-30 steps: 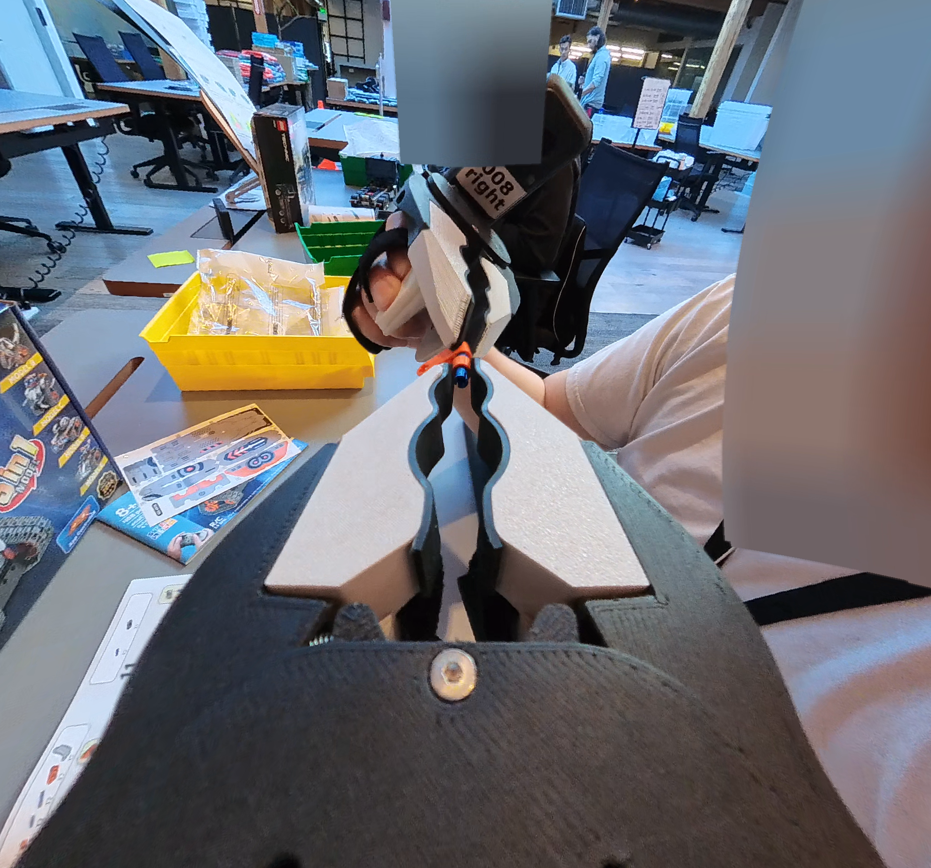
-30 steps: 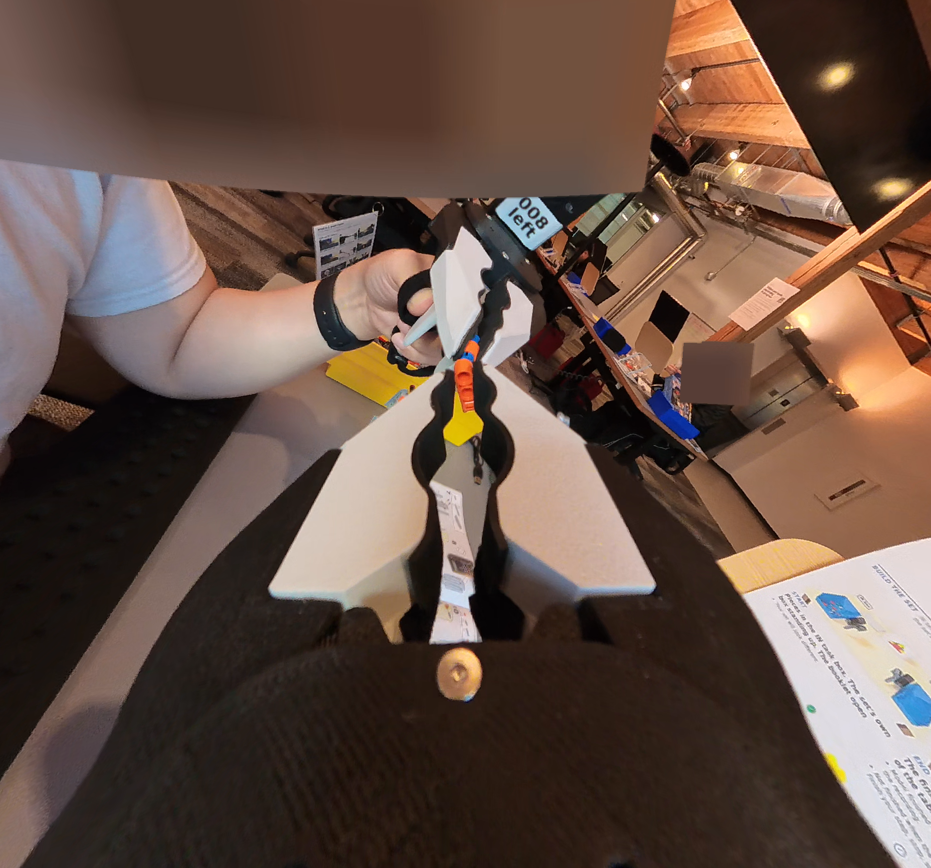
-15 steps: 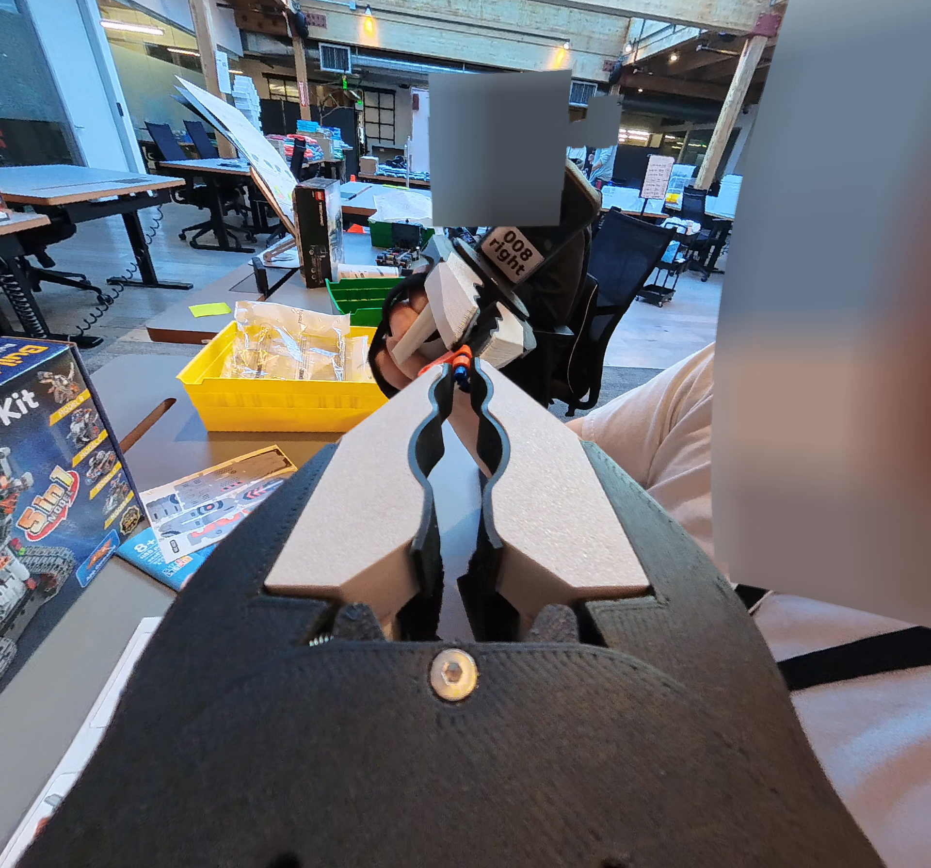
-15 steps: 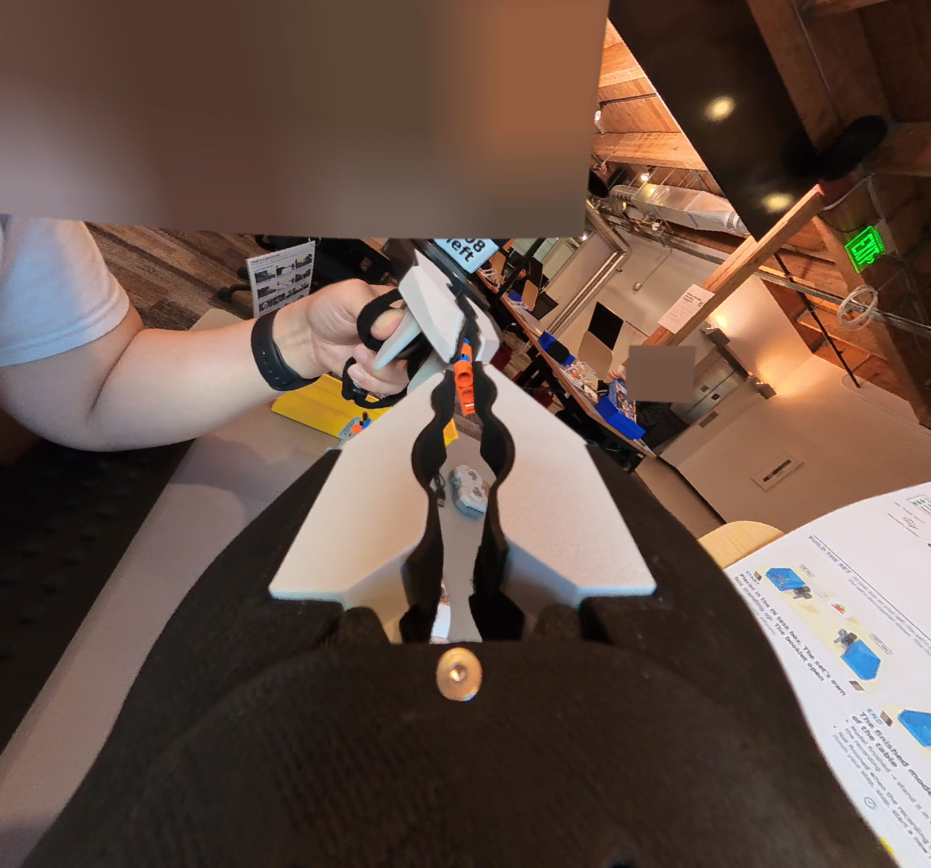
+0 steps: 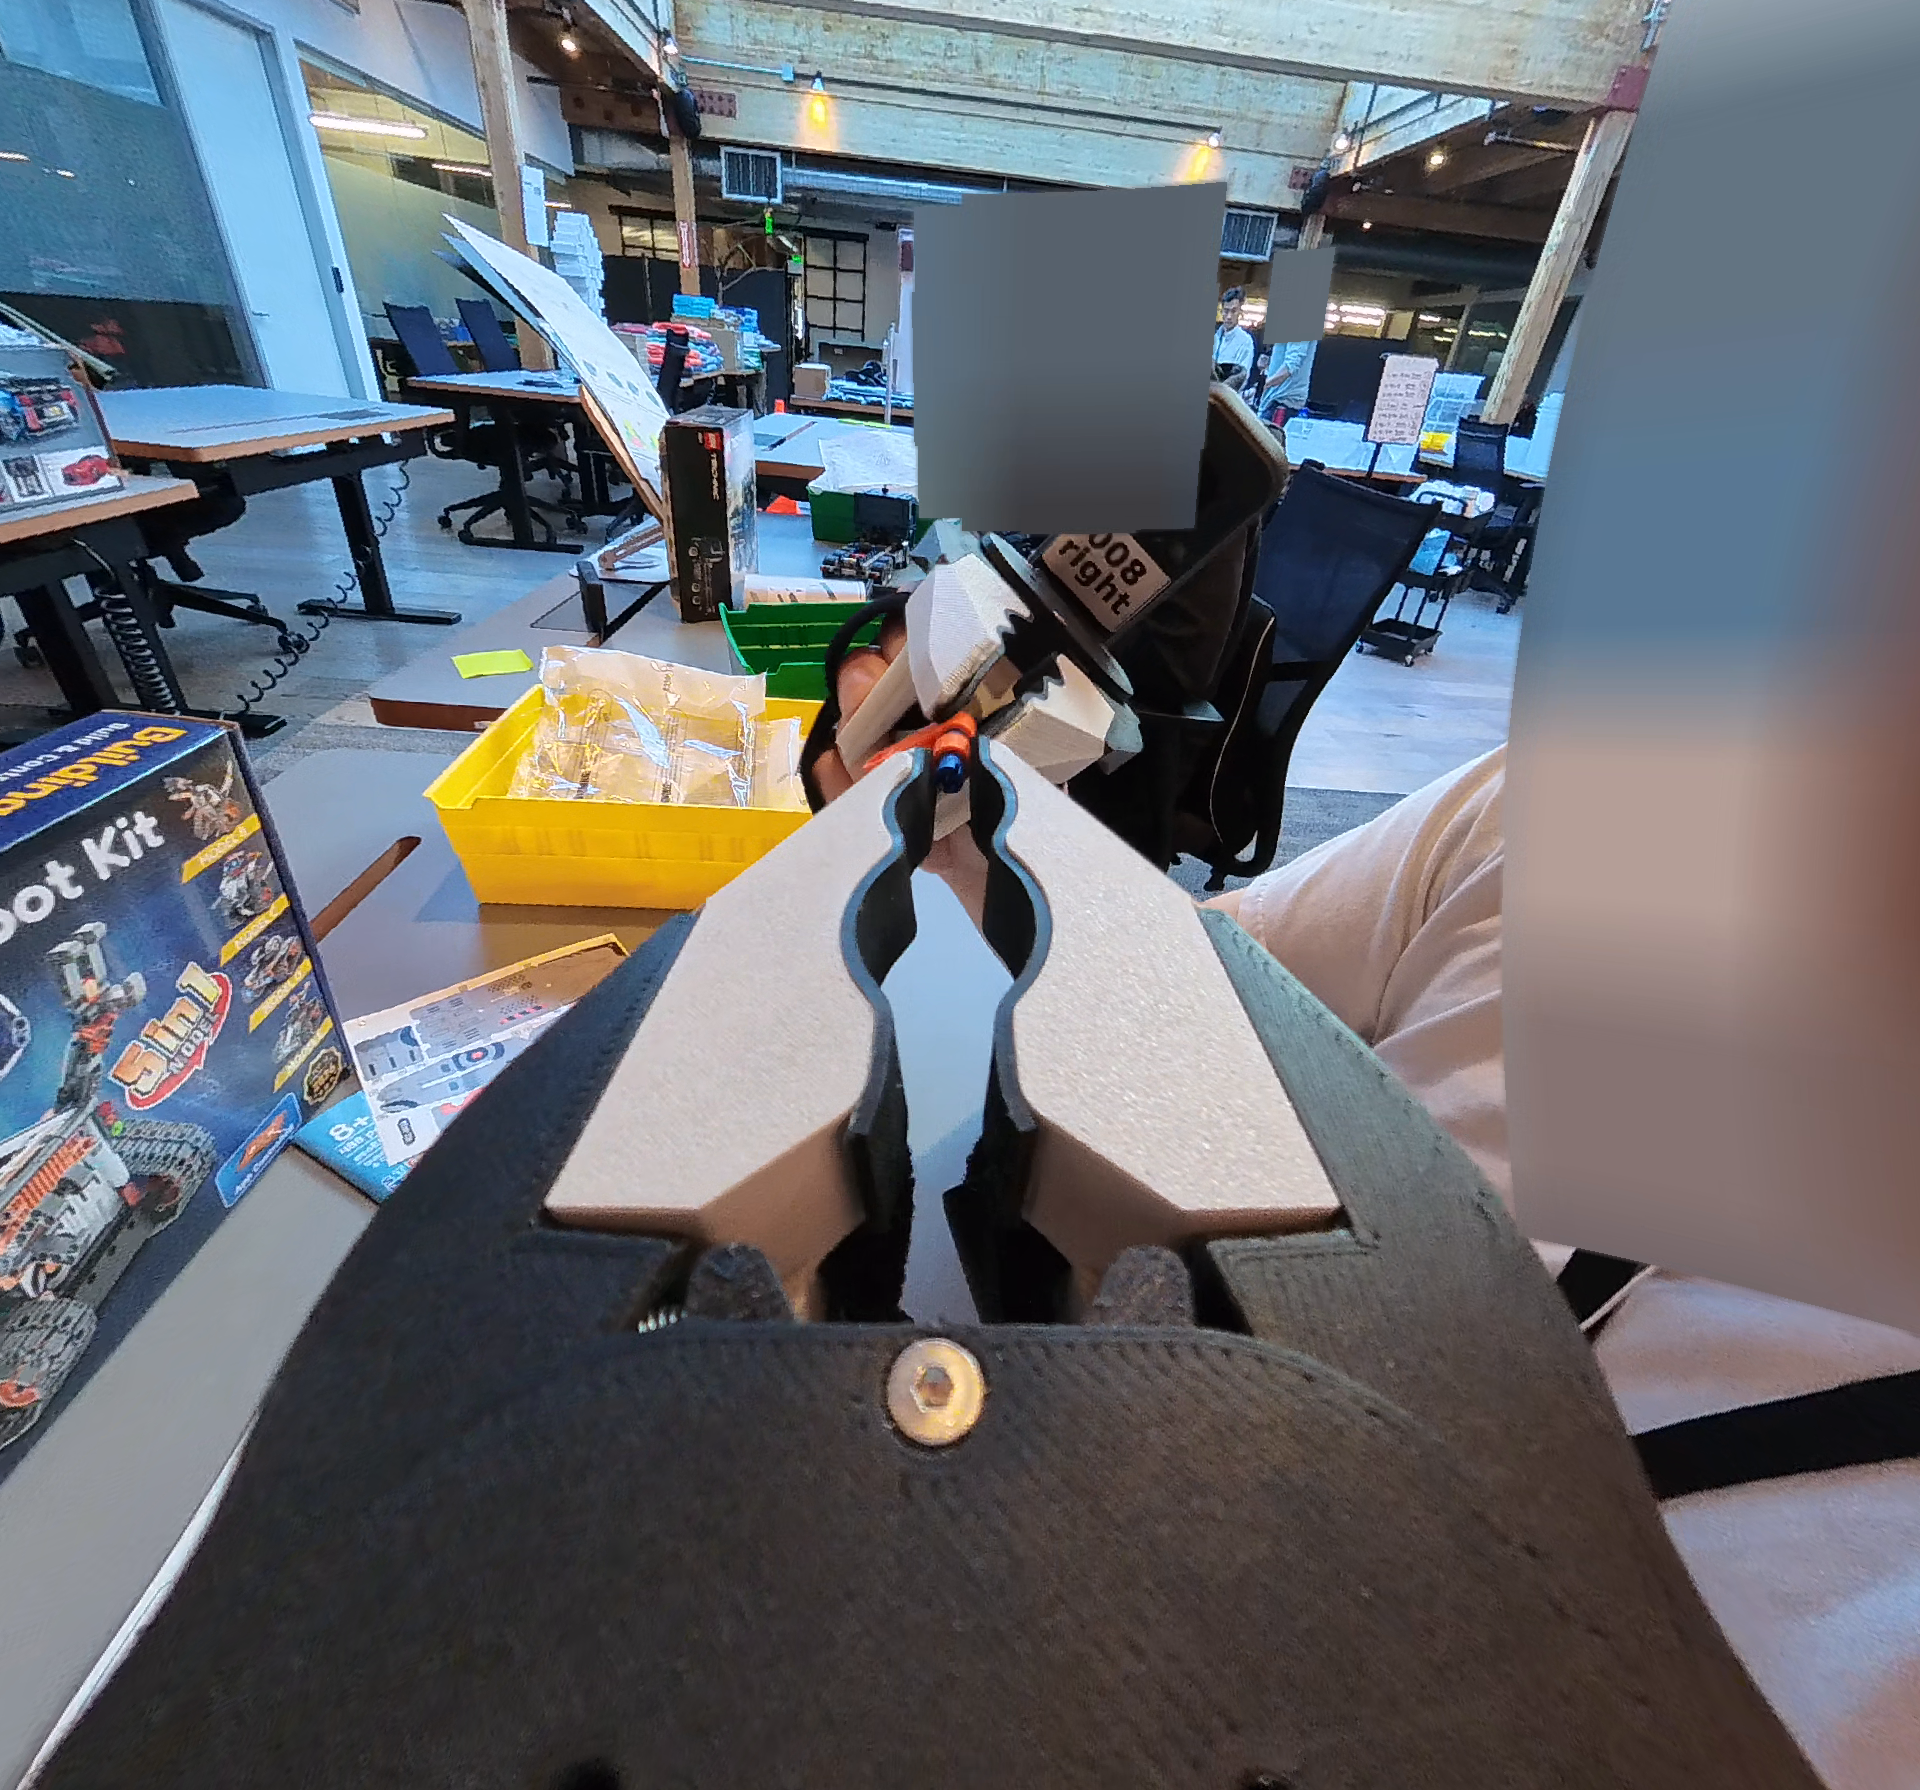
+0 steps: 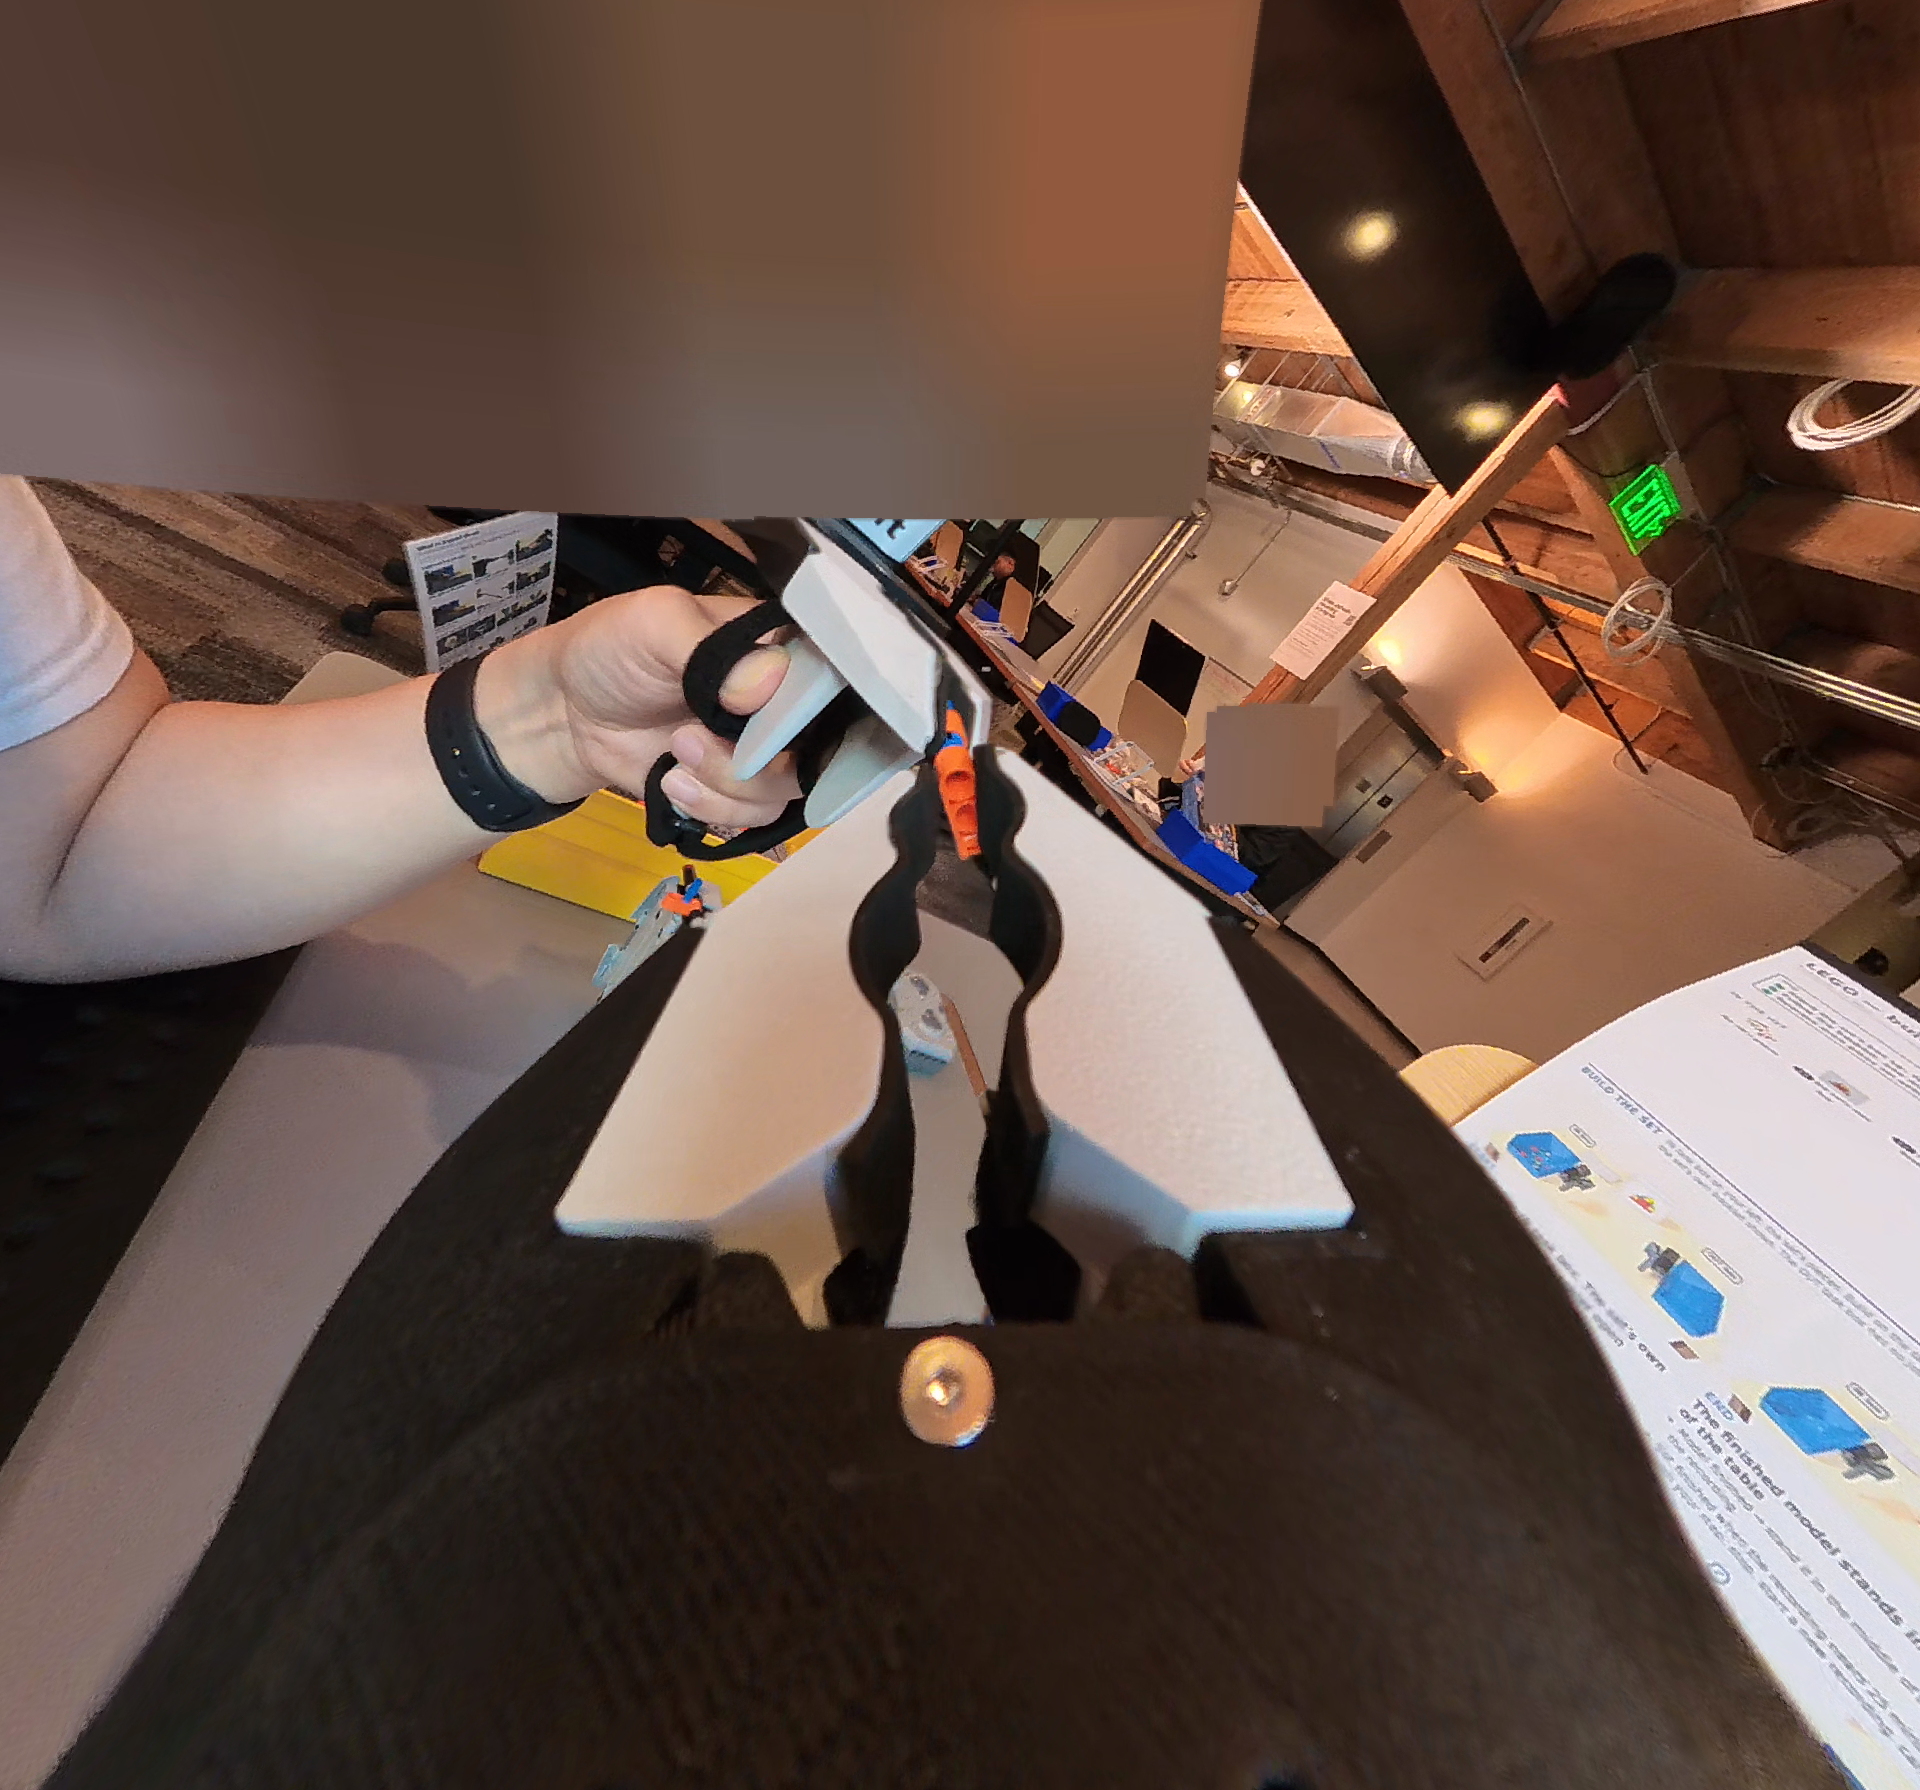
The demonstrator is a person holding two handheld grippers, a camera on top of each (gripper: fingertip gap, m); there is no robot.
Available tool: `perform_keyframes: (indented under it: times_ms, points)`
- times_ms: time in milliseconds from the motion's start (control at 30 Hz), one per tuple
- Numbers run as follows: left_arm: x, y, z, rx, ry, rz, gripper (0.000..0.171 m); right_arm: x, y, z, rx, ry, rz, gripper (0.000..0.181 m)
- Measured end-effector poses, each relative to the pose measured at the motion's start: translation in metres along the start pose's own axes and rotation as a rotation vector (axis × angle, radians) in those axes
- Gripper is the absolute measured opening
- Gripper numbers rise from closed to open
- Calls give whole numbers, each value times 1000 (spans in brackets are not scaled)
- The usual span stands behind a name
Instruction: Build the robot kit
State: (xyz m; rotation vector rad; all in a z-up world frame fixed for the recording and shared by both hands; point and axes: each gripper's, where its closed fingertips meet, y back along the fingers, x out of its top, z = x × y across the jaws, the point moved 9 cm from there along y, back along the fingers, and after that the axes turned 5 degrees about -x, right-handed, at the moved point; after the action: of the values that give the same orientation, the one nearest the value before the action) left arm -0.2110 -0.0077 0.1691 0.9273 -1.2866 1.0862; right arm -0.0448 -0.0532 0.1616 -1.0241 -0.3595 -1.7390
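Above the tabletop (image 5: pixel 343 919), both tools meet tip to tip: the right tool (image 6: pixel 961 784) pinches an orange pin-connector piece (image 6: pixel 958 795) and the left tool (image 5: pixel 948 776) pinches its blue end (image 5: pixel 945 772) (light, rigid, slick plastic, probably best gripped across its flat sides).

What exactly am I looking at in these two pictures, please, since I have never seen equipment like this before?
A person holds two hand-operated grippers, each with its own camera looking along its fingers. In the left wrist view, the left gripper meets the right gripper in mid-air. Together they pinch a small orange and blue piece, seen best from the right wrist view. On the grey table sit a yellow bin of clear bags, a blue kit box and instruction sheets.
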Motion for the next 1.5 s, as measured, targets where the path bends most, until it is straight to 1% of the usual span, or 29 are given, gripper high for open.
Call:
perform_keyframes:
  times_ms: [100, 233, 400, 600, 900, 933, 967, 1000, 1033, 1100, 1133, 1200, 1267, 1333, 1367, 1400, 1467, 1500]
  points:
    - [0, 1, -1, 29, -14, -6, 5, -1, -2, 0, -30, 7, 0, 5]
    - [-1, 0, -1, 21, -12, -13, 5, -1, -1, 0, -22, 5, -9, 5]
    - [-5, -3, 0, -63, 28, -47, 5, -2, 5, 1, 82, -12, 14, 5]
    - [-8, -8, 4, -98, 22, -95, 5, -4, 11, 0, 180, -19, 54, 5]
    - [-10, -11, 5, -115, 21, -112, 5, -4, 13, -1, 217, -35, 83, 5]
    - [-15, -17, 3, -90, 17, -169, 5, -4, 11, -4, 242, -40, 83, 4]
    - [-21, -26, 1, -89, 15, -200, 5, -7, 6, -12, 314, -35, 51, 0]
    - [-24, -30, -2, -96, 27, -213, 5, -7, 0, -20, 335, -12, 54, 0]
    - [-22, -28, -5, -113, 59, -165, 5, -4, 1, -19, 263, 54, 73, 0]
    - [-25, -26, -12, -66, 58, -179, 5, -4, 7, -13, 224, 113, -31, 0]
    - [-26, -26, -14, -66, 68, -176, 5, -6, 9, -7, 183, 107, -44, 0]
    - [-33, -26, -27, -31, 123, -194, 5, -14, 13, 5, 167, 52, -86, 0]
    - [-37, -22, -41, -6, 186, -157, 5, -26, 15, 13, 158, 20, -133, 0]
    - [-41, -12, -55, 56, 218, -163, 5, -39, 16, 18, 163, -13, -195, 0]
    - [-41, -6, -59, 75, 224, -150, 5, -46, 17, 22, 160, -33, -248, 0]
    - [-38, 0, -60, 87, 233, -134, 5, -57, 19, 27, 146, -58, -327, 0]
    - [-31, 16, -60, 134, 218, -115, 5, -87, 29, 45, 83, -130, -470, 0]
    - [-27, 26, -60, 176, 197, -103, 5, -105, 35, 52, 73, -216, -515, 0]
